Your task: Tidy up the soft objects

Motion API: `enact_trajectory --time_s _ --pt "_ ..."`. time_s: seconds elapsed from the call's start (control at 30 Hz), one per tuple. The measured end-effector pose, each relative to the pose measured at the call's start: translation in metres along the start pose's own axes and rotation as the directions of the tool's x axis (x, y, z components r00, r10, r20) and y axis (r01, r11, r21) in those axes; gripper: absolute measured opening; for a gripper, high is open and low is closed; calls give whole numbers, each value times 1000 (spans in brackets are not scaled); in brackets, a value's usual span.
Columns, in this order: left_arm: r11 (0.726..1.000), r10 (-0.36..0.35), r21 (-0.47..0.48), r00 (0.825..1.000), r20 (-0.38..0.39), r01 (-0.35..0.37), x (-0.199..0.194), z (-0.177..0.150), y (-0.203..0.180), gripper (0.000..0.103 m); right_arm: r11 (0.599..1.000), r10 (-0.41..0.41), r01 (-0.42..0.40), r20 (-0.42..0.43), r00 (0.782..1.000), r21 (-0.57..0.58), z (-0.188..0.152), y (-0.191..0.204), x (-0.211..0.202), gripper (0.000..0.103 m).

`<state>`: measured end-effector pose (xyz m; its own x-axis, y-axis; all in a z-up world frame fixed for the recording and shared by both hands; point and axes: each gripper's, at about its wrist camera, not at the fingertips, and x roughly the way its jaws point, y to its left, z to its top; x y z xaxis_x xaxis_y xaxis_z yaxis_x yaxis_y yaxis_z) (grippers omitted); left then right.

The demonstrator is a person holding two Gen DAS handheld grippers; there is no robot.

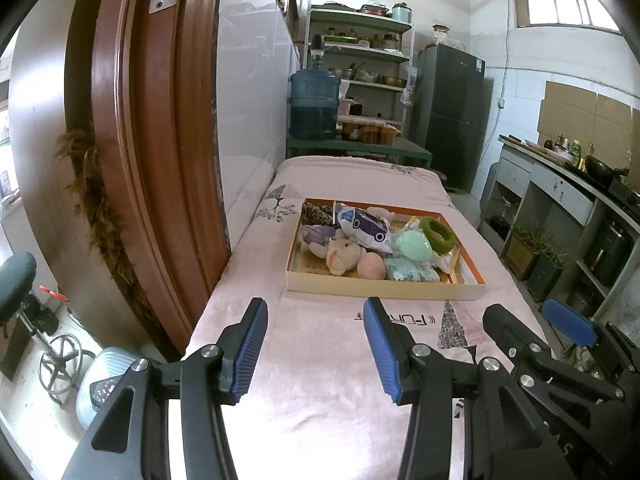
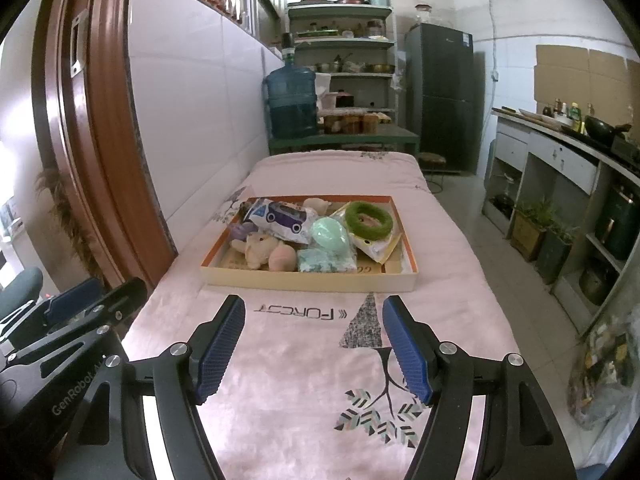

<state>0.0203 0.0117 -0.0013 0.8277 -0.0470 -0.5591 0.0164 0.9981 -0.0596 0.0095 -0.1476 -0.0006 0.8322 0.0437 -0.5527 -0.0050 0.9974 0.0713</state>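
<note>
My left wrist view looks forward and slightly down along my left gripper (image 1: 316, 344) over the pink blanket (image 1: 320, 400), close to the wooden door frame (image 1: 152, 160). My right wrist view sits just beside it, facing likewise. Both share the shallow box (image 2: 308, 280), well ahead.

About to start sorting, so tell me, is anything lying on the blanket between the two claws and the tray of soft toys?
Nothing visible: only bare pink blanket lies between the open left claw, the open right claw and the tray.
</note>
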Motion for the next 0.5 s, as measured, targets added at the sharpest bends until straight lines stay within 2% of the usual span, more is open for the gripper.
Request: enact_trajectory --time_s 0.5 --pt "1000 0 0 1000 -2 0 0 0 0 50 1000 1 -1 -2 1000 1 0 1 1 73"
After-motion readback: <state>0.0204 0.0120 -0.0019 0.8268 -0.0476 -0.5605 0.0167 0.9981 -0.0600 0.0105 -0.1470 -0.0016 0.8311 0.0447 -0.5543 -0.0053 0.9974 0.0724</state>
